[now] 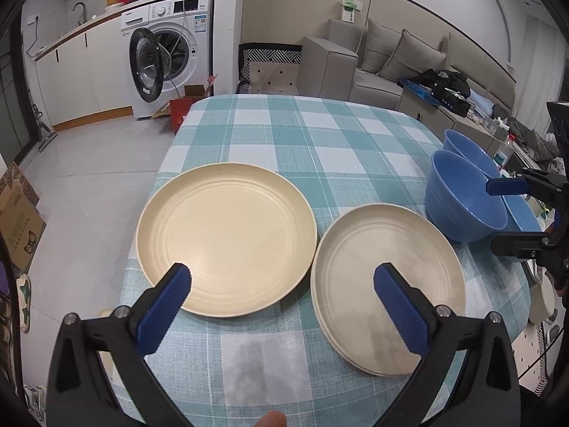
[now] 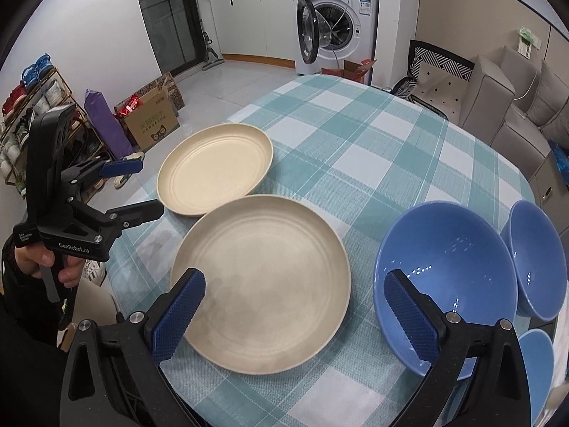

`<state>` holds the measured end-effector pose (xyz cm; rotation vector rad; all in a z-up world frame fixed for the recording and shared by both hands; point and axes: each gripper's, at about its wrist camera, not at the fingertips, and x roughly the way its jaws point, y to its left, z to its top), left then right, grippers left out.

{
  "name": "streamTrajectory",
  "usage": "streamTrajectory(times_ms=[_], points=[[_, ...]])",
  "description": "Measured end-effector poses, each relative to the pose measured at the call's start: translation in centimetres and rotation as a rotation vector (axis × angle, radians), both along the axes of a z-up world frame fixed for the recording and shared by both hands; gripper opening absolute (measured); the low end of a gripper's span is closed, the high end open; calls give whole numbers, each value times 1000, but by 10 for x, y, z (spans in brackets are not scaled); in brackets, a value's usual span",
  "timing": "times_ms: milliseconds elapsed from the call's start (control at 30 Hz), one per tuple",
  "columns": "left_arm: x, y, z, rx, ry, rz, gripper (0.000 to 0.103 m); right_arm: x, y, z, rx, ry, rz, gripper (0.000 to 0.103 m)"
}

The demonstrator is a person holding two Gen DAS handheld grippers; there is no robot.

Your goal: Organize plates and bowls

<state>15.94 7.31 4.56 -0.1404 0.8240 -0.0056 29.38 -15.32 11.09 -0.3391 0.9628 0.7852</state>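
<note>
Hovering low over the checked tablecloth point(image 1: 270, 131), the left gripper point(image 1: 282, 286) is holding its jaws wide apart with nothing between them, one blue pad above the near rim of each plate. The right gripper point(image 2: 295, 297) is likewise spread wide and gripping nothing, pointing at the gap between the grey plate and the big blue bowl.

Sorting looks barely begun. The yellow plate point(image 1: 225, 238) is sitting alone at centre left of the left wrist view, its rim touching or nearly touching the grey plate point(image 1: 387, 284) at lower right. A second rim line seems to be showing under the grey plate's near edge, so it may already be a stack of two, though the fisheye blur is making that uncertain. The big blue bowl point(image 2: 444, 281) is sitting at the right of the right wrist view, with a second bowl point(image 2: 537, 263) just behind it and a third bowl point(image 2: 537, 370) peeking in at the lower right corner; none appear nested. Judging from this, the plates need stacking and the bowls need nesting.

Bare cloth is stretching across the upper half of both views, giving open room there. The yellow plate is lying close to the table's left edge, and the bowls are crowding the right edge.
</note>
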Motion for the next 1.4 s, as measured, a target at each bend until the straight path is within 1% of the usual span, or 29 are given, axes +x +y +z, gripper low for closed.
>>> streamTrajectory(times_ms=[233, 567, 1033, 1400], points=[[1, 7, 7, 23, -18, 51, 103, 14, 1, 5, 36, -7, -13, 102], [6, 11, 6, 58, -9, 91, 103, 27, 11, 14, 73, -19, -14, 102], [2, 34, 2, 44, -6, 162, 103, 40, 31, 18, 83, -19, -16, 102], [-2, 49, -8, 42, 23, 230, 103, 52, 49, 15, 88, -2, -1, 102]])
